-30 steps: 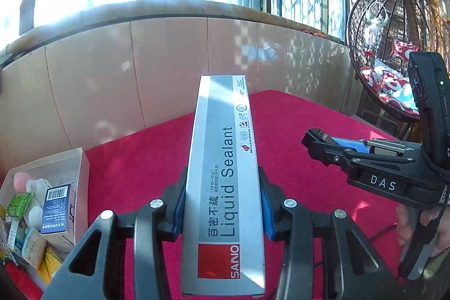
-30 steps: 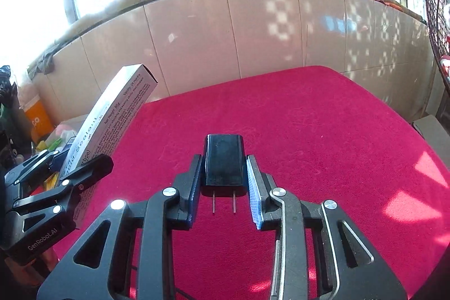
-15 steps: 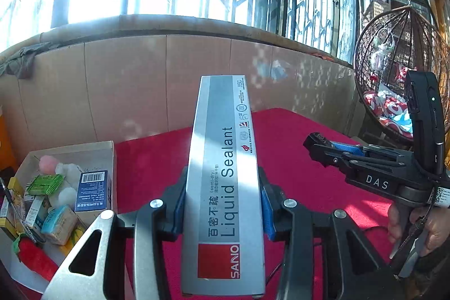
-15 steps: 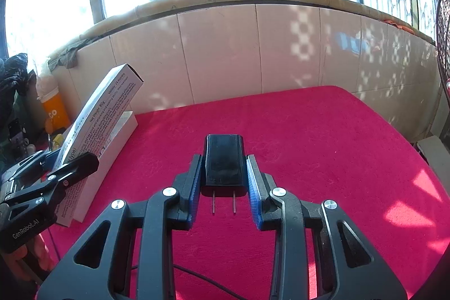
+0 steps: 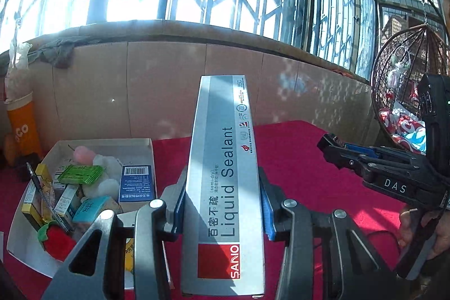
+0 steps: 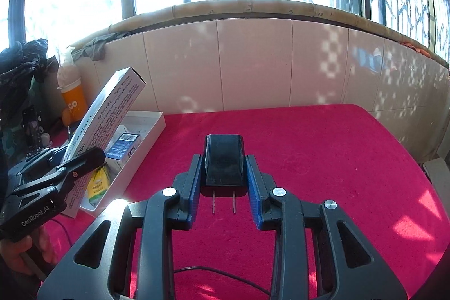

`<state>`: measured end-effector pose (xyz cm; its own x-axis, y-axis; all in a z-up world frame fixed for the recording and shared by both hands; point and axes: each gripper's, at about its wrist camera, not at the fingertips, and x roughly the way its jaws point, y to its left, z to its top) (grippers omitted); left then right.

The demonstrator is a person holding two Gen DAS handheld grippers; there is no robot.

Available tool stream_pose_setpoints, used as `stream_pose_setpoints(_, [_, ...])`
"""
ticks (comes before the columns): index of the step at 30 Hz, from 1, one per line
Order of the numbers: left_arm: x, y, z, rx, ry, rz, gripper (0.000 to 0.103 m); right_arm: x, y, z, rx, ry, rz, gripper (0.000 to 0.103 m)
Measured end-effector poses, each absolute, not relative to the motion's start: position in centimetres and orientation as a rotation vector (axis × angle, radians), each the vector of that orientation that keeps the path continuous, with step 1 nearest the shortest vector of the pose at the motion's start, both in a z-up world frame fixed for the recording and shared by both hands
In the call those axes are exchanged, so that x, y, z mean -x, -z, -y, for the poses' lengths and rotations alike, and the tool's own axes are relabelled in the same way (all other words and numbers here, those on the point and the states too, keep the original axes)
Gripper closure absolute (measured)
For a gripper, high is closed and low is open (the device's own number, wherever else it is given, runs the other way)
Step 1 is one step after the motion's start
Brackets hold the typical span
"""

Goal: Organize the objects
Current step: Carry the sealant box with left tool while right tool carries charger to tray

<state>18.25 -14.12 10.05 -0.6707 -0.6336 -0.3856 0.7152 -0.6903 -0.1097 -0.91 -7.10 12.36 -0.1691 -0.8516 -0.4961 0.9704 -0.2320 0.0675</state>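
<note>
A long silver Liquid Sealant box (image 5: 222,182) is clamped between the blue pads of my left gripper (image 5: 222,204), which is shut on it and holds it above the red tablecloth. The same sealant box (image 6: 104,120) shows tilted in the right wrist view, over a white cardboard box (image 6: 146,142). My right gripper (image 6: 224,176) is shut on a black plug adapter (image 6: 223,159) whose two prongs point back at the camera. The white cardboard box (image 5: 135,144) lies left of the sealant and holds several small packets, a blue carton and a red toy.
A red cloth (image 6: 309,159) covers the table up to a tiled wall (image 6: 253,61) under barred windows. An orange cup (image 5: 24,134) stands left of the box. A wicker hanging chair (image 5: 399,92) is at far right. A thin cable (image 6: 225,274) lies near the front.
Both grippers swung left and rose with their loads still held. The white cardboard box has come further into both views, and more window shows above the wall.
</note>
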Motion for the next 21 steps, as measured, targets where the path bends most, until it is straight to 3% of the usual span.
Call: stream_pose_setpoints(21, [-25.7, -9.6, 17.3, -0.325, 2.185, -0.431, 0.06, -6.2, -14.0, 10.2, -0.42, 1.646, -0.412, 0.074])
